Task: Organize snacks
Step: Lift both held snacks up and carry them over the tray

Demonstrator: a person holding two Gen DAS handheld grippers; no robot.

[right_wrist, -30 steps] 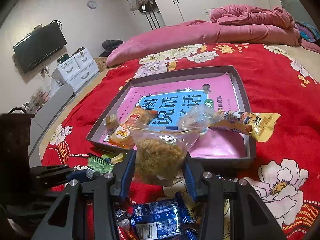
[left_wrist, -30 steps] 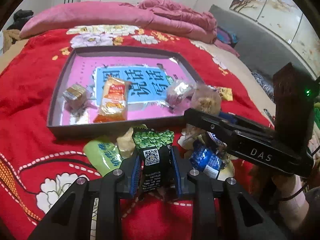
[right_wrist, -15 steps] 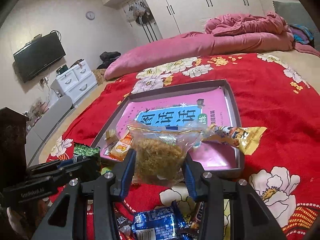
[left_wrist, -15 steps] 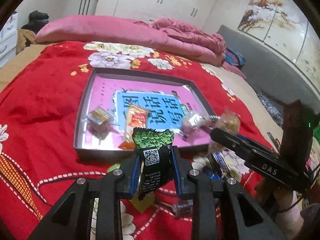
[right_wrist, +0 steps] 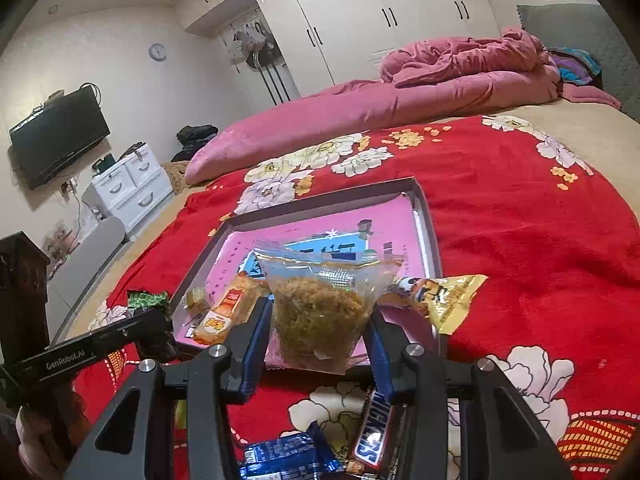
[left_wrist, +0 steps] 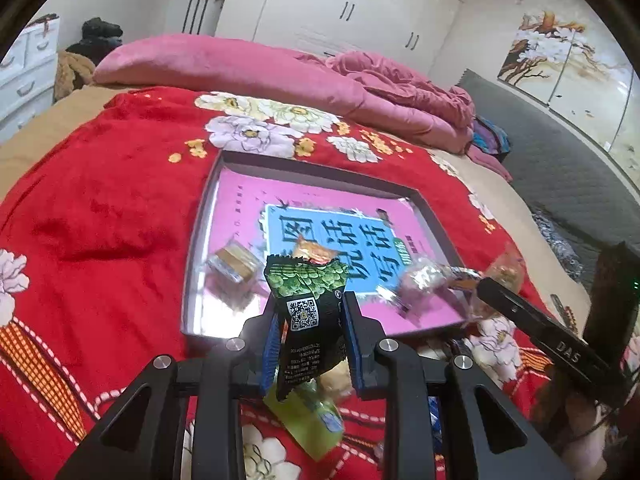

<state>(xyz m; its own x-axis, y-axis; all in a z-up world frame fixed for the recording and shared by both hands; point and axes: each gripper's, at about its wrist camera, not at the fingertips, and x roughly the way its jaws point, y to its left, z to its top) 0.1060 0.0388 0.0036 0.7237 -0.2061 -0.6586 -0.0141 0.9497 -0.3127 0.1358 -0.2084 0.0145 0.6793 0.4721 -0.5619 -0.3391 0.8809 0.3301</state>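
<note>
Left wrist view first: the left gripper [left_wrist: 310,338] is clenched on a green-and-black snack packet [left_wrist: 306,312], standing upright between the blue pads with its crimped top poking above the fingertips. Looks like it's pinched by the lower body so the top clears the tray wall on the way in. Straight ahead of the fingers is the tray [left_wrist: 202,248], with a small brown wrapped cake [left_wrist: 234,268] just left of the fingertips and an orange packet [left_wrist: 314,250] peeking out right behind the green one. Under the fingers, a lime-green packet [left_wrist: 310,420] lies on the blanket, not sorted yet I'd guess.

Right wrist view: the right gripper [right_wrist: 318,340] is grasping a clear bag of golden shredded stuff [right_wrist: 320,312], jaws partway closed around its bulk, held over the tray's near edge. A yellow packet [right_wrist: 448,296] sits just right of the fingers, apparently over the tray's rim; a blue packet [right_wrist: 288,456] and a candy bar [right_wrist: 374,428] lie below them.

All on a red floral blanket [right_wrist: 520,240] on a bed, pink duvet [right_wrist: 360,108] behind, white wardrobes [right_wrist: 360,12], a TV [right_wrist: 60,136] on the wall.
</note>
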